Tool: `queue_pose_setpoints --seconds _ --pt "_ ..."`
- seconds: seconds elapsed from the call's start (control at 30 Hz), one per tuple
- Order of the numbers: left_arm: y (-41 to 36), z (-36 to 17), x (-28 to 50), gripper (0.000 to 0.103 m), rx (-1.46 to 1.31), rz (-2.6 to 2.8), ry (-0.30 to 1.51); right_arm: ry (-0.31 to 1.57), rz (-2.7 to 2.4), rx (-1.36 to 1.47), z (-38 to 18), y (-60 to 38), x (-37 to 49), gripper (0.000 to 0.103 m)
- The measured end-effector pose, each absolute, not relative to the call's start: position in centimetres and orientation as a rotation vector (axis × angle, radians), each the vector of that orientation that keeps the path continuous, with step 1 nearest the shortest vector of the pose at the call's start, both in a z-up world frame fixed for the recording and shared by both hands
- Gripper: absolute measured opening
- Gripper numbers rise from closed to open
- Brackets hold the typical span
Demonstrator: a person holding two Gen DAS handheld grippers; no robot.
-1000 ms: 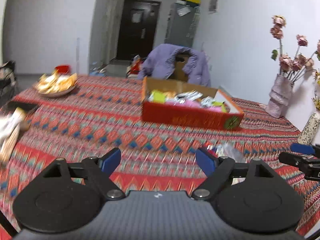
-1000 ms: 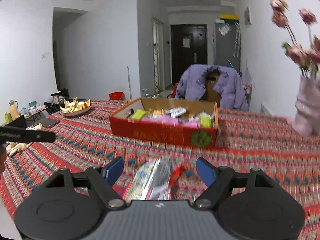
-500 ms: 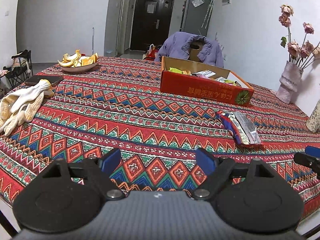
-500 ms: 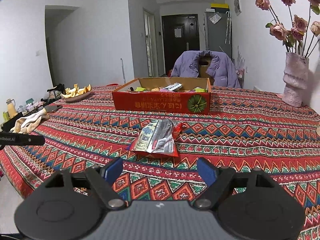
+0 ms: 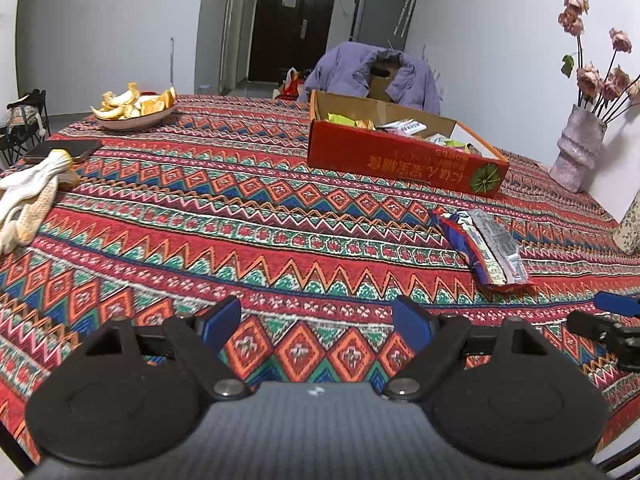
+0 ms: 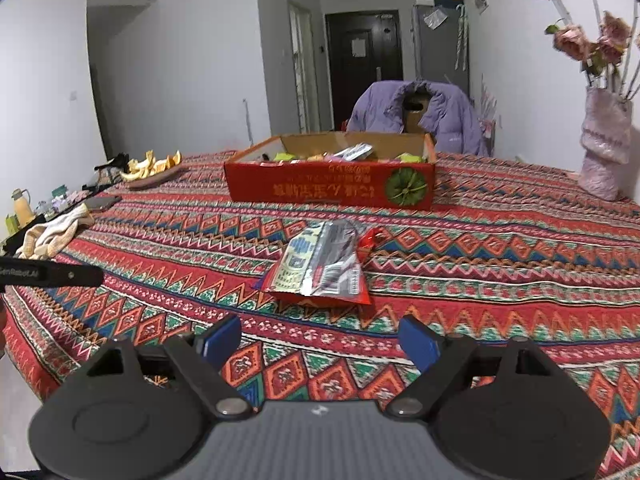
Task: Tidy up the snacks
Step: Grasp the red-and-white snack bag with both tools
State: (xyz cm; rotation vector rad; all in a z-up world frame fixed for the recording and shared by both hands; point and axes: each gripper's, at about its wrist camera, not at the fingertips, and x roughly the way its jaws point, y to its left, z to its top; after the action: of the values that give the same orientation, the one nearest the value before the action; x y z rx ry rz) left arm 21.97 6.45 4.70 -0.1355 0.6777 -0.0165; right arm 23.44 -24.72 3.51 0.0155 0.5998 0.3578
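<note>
Flat crinkly foil snack packet (image 6: 320, 266) looked light, slippery; pinch its near edge. Right gripper (image 6: 320, 342) and left gripper (image 5: 316, 322) gaped empty.

1 snack packet (image 6: 320, 262), 1 red box (image 6: 332, 186), 1 vase (image 6: 604, 148), 1 plate of peels (image 5: 134, 114).

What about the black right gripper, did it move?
Yes: the right gripper sank lower; the red cardboard box shows less of its inside. Jaws just opened wider, nothing between them.
</note>
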Motion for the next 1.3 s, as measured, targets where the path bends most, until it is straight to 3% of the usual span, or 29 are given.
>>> queue_pose_setpoints --seconds 0.47,0.63,0.8,0.93,1.0,1.1,1.17,1.2,1.3 --pt "2.3 4.0 31.3 0.084 -0.023 -0.138 0.709 0.668 0.408 -0.085 0.5 -20.1 32.7 0.085" --pt "0.1 3.8 35.2 0.084 0.003 -0.208 0.718 0.679 0.278 -0.179 0.5 -23.0 34.3 0.085" --pt "-2.4 3.8 39.6 0.084 0.005 -0.304 0.703 0.698 0.068 -0.002 1.0 -30.3 36.0 0.085" --pt "-4.2 2.8 44.2 0.082 -0.013 -0.394 0.727 0.683 0.236 0.241 1.8 -31.7 35.9 0.085" --pt "-4.9 2.5 46.1 0.079 -0.029 -0.466 0.714 0.719 0.380 0.357 1.3 -31.0 36.2 0.080" --pt "-5.9 1.8 47.9 0.077 -0.021 -0.575 0.727 0.768 0.435 0.339 0.2 -28.7 36.5 0.065" --pt "-6.4 1.2 48.2 0.066 0.003 -0.587 0.735 0.755 0.423 0.349 -0.3 -28.3 36.6 0.060" --pt "-6.5 1.0 48.1 0.056 0.005 -0.603 0.754 0.748 0.418 0.371 -0.4 -28.4 36.9 0.057" --pt "-5.7 0.7 47.1 0.053 -0.033 -0.615 0.788 0.729 0.384 0.419 -0.8 -29.3 37.9 0.043"
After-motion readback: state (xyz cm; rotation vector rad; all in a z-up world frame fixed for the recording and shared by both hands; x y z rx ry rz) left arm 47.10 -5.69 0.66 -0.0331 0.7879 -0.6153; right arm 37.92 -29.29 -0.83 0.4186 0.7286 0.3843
